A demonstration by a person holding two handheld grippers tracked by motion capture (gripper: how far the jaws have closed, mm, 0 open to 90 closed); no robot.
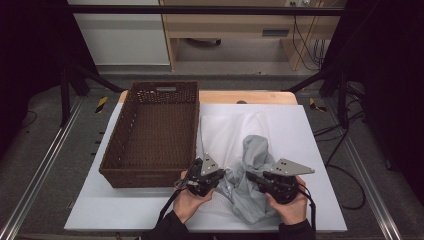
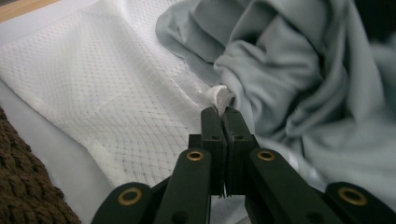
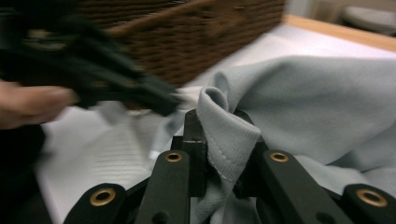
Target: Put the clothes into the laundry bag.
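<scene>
Together, two tongs, left tongs point(image 2: 223, 114) pinching one white garment point(image 2: 116, 93), right tongs point(image 3: 219, 126) one grey garment point(image 3: 317, 102)

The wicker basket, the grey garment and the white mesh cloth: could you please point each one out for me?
wicker basket point(image 1: 114, 176), high view, on its near rim.
grey garment point(image 1: 255, 150), high view, on its bunched upper fold.
white mesh cloth point(image 2: 107, 93), left gripper view, on its flat weave.

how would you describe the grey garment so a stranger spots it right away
Start at the brown wicker basket on the table's left. Right of it lies a flat white mesh cloth. The grey garment sits crumpled on that cloth, plain grey rather than white.
</scene>
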